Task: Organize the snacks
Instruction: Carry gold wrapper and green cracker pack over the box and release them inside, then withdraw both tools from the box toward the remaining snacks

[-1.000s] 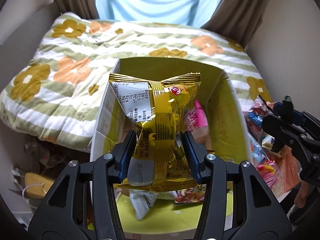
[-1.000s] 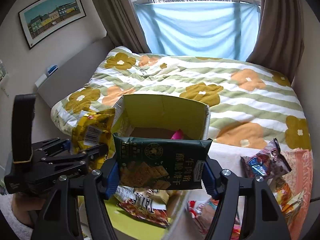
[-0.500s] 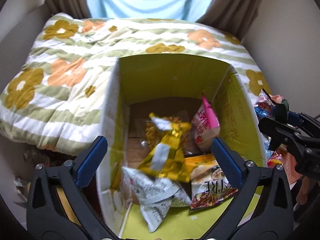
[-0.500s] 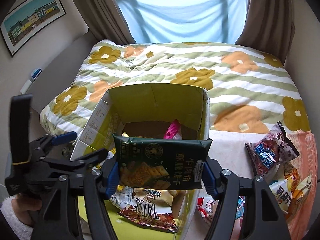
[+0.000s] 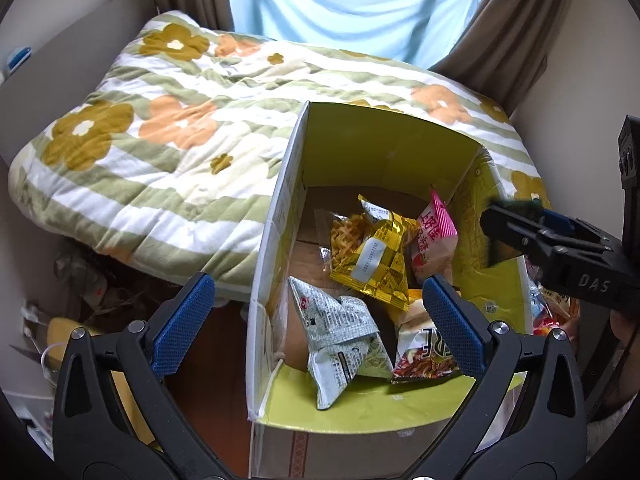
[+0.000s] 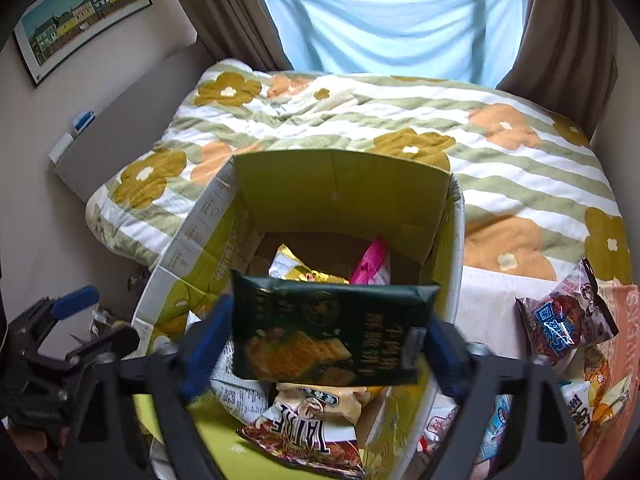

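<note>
Left to right:

- Your left hand-held gripper [image 5: 316,328]: jaws wide apart, empty, at the box's near left wall.
- Box [image 5: 276,216]: gold packet [image 5: 376,256], pink packet [image 5: 436,232] and others already in.
- Your right hand-held gripper [image 6: 326,340]: jaws opening, green cracker packet [image 6: 328,332] between them above the box.
- Right wrist view only: loose snacks [image 6: 564,320] on the bed, still to be boxed.

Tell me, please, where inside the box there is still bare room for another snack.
Bare cardboard shows in the box along its left wall, behind the white packet, and along the far wall behind the gold packet. The right side and near corner are crowded.
</note>
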Motion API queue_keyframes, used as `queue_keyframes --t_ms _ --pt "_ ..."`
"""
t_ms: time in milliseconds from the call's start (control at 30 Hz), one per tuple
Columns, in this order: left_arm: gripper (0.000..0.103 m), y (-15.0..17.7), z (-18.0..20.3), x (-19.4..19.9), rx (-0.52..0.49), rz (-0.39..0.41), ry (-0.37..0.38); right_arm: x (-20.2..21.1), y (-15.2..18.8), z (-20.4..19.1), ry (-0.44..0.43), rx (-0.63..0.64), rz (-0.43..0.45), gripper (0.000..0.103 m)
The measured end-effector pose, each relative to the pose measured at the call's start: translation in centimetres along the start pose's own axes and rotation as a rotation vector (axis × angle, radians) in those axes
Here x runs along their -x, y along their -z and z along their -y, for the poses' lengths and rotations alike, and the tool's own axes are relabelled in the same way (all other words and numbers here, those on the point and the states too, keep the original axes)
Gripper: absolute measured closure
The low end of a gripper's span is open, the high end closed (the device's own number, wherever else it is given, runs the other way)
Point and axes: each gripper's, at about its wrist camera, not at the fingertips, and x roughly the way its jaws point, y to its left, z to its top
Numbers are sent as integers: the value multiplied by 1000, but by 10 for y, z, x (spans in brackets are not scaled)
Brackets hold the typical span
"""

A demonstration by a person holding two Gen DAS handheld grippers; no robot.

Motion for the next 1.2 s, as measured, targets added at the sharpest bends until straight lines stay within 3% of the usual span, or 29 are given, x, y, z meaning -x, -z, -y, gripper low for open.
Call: queue_keyframes --t_ms 133,333,567,900,1200 --pt "0 8 5 8 -8 5 1 16 9 1 -42 -19 78 4" --pt "0 17 14 22 -41 24 21 35 21 -7 -33 -4 88 4" --pt "0 20 32 38 -103 54 83 88 32 6 -14 -46 151 4" --pt "0 26 82 46 -183 76 179 156 67 69 110 -145 162 4" --pt "0 30 176 37 -319 36 193 184 98 137 147 -201 139 4"
